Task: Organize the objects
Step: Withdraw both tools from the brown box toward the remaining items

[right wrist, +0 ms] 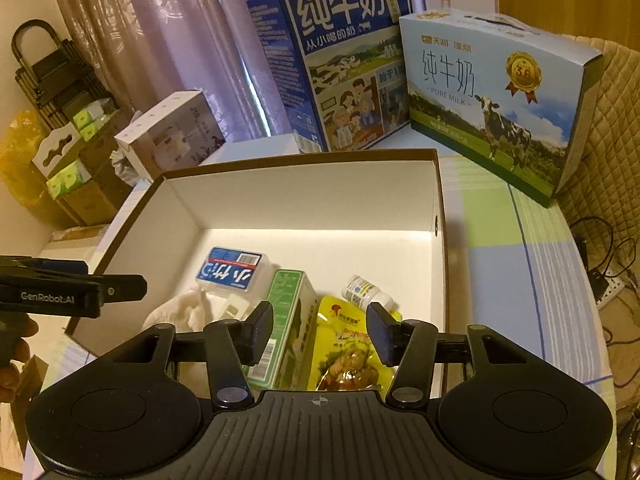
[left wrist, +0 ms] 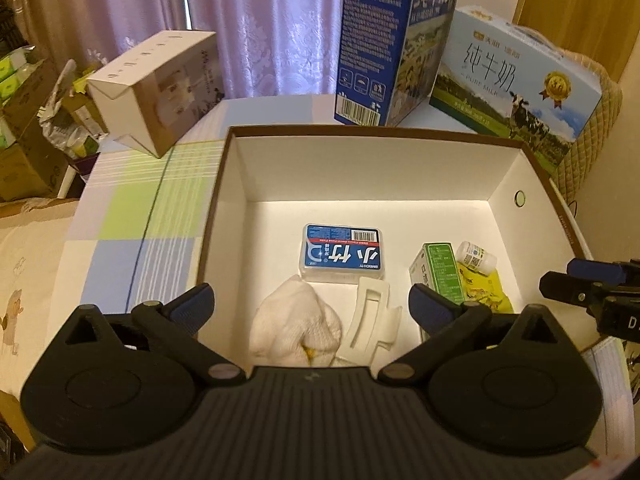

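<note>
Open box (left wrist: 224, 200) on the table (left wrist: 132, 216), inside it a floss case (left wrist: 343, 252) centre, cloth (left wrist: 294, 324) before it, carton (left wrist: 438, 272), pouch (left wrist: 486, 290) and bottle (left wrist: 476, 256) right, milk cartons (left wrist: 516, 80) behind

storage box (left wrist: 240, 184): matt white card
rag (left wrist: 294, 326): soft knit cloth
snack pouch (right wrist: 352, 354): glossy plastic
tablecloth (left wrist: 132, 216): woven cloth

Open box (left wrist: 224, 184) w/ six items

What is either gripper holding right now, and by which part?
Nothing. The left gripper and right gripper are both open and empty above the box.
</note>
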### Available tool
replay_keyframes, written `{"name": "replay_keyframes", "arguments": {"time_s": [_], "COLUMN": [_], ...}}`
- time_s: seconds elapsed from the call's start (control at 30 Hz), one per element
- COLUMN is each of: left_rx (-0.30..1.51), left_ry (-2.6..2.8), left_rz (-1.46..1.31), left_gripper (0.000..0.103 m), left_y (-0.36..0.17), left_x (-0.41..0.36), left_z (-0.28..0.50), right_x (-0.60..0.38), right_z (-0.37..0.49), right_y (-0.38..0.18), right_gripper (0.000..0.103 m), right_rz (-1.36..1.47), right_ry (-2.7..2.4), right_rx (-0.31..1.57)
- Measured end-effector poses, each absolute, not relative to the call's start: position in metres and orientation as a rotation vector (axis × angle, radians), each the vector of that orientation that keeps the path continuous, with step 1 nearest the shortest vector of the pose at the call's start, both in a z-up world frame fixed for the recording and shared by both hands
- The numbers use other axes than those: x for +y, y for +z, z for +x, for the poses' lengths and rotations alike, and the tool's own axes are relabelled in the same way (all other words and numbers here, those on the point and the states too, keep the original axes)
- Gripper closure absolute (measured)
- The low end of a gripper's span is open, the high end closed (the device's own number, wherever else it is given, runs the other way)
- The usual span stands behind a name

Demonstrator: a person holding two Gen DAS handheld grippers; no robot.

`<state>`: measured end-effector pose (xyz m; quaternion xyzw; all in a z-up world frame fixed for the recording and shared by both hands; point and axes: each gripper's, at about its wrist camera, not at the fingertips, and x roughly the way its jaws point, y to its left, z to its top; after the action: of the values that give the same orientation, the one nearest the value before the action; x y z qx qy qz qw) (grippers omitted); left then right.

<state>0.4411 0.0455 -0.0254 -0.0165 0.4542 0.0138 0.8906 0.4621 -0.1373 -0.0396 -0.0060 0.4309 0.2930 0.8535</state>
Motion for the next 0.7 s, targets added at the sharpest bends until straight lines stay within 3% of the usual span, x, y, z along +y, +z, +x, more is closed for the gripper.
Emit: {"name": "replay_keyframes", "arguments": {"time_s": [0.7], "left_rx": [0.955], "left_ry": [0.151], "left_rz": [-0.189], "left_gripper": [0.001], "left_y": [-0.019], "left_x": [0.068], "left_z": [0.326], "right_x": [-0.163], "right_z": [0.388], "right_y": [-0.023], "right_gripper": [0.054], "right_rz": [-0.026], "right_ry": [0.652], "right_rx": [0.878]}}
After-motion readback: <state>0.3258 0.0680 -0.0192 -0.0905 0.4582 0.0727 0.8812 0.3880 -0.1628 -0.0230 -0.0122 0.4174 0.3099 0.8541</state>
